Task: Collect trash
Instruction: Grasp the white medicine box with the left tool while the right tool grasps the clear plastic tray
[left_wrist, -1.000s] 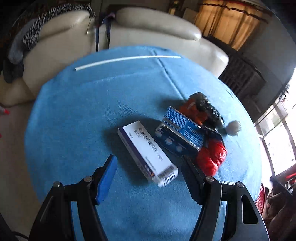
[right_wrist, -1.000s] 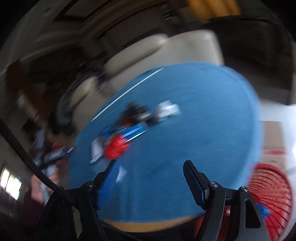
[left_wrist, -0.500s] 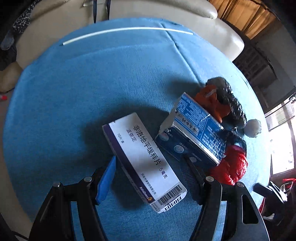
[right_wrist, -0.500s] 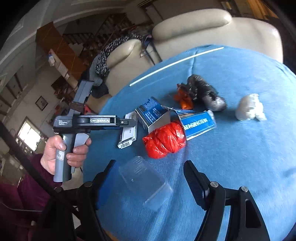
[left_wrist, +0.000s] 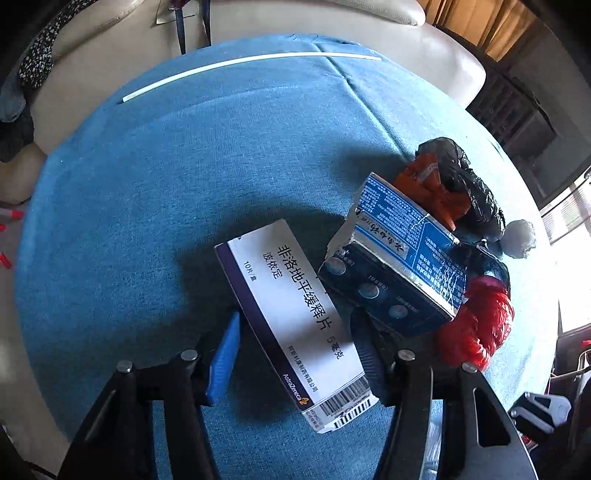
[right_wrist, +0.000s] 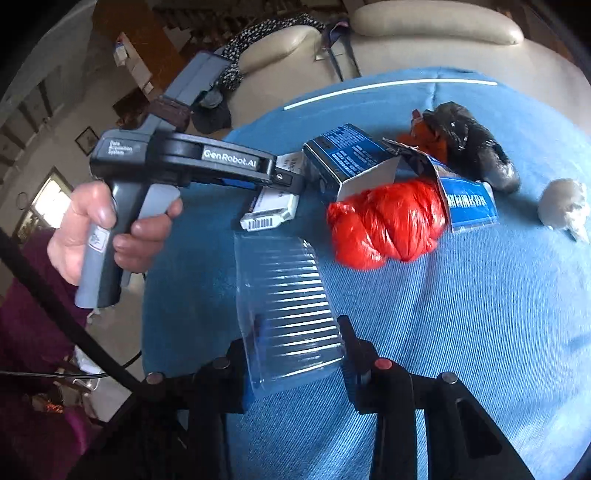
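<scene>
Left gripper (left_wrist: 295, 350): its jaws have just been closing around the white medicine box (left_wrist: 295, 314); both pads sit against the box's long sides, so it is gripping the box, which lies flat on the desk.
White medicine box: between the left gripper's fingers, barcode end toward the camera, far end pointing away and to the left.
Right gripper (right_wrist: 295, 347): its jaws have just been closing on the clear plastic tray (right_wrist: 291, 306); both fingers meet the tray's near edges, holding it.
Clear plastic tray: ribbed and see-through, between the right gripper's fingers and reaching forward from them over the desk's near left part.
Blue carton (left_wrist: 399, 258): torn open, just ahead and right of the left gripper, touching the white box's side.
Red plastic bag (right_wrist: 384, 221): crumpled, ahead and slightly right of the right gripper, against the blue carton.
Black bag (right_wrist: 469, 144): beyond the red one, with an orange wrapper (left_wrist: 432, 184) beside it.
White paper wad (right_wrist: 565, 206): far right of the right gripper, apart from the pile.
Desk (left_wrist: 184, 184): covered in blue cloth, a white stripe (left_wrist: 251, 70) near its far edge.
Person's hand (right_wrist: 92, 229): holds the left gripper's handle, left of the right gripper.
</scene>
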